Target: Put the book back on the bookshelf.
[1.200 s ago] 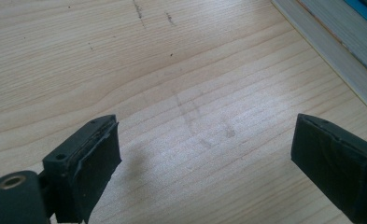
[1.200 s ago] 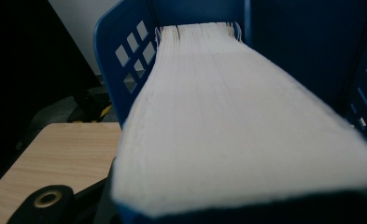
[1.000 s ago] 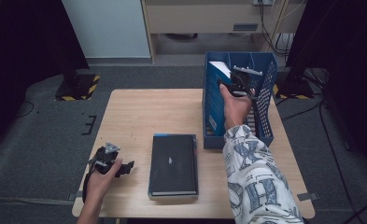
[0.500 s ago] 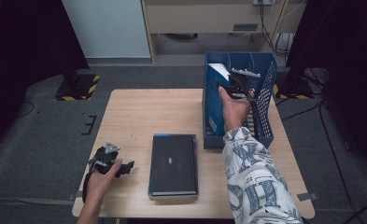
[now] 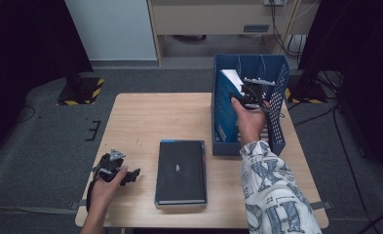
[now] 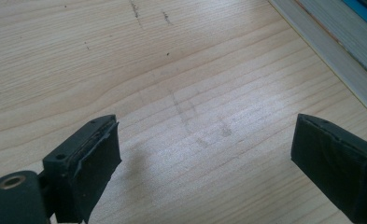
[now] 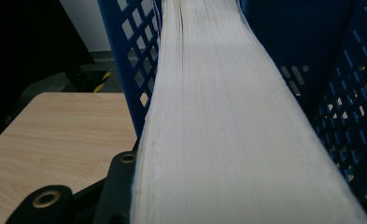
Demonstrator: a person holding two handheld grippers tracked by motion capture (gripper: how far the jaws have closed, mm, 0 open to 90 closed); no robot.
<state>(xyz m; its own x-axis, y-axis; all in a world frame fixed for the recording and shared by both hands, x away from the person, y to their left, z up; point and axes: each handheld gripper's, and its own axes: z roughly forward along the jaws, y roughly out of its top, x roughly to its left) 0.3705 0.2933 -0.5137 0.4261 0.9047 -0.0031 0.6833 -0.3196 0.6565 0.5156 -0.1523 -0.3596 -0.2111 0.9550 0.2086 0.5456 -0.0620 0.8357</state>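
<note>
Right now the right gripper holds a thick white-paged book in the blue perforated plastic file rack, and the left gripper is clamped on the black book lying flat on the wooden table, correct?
Not quite. The left gripper is open and holds nothing; the left gripper view shows bare wooden table between its jaws, with the black book lying apart. The right gripper does hold the white-paged book in the blue file rack.

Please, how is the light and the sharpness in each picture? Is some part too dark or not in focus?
High view: table evenly lit, room around it nearly black, slightly soft. Left gripper view: bright, wood grain sharp, soft shadow under the open left gripper. Right gripper view: the book held in the right gripper is close and blurred, the blue rack dim.
</note>
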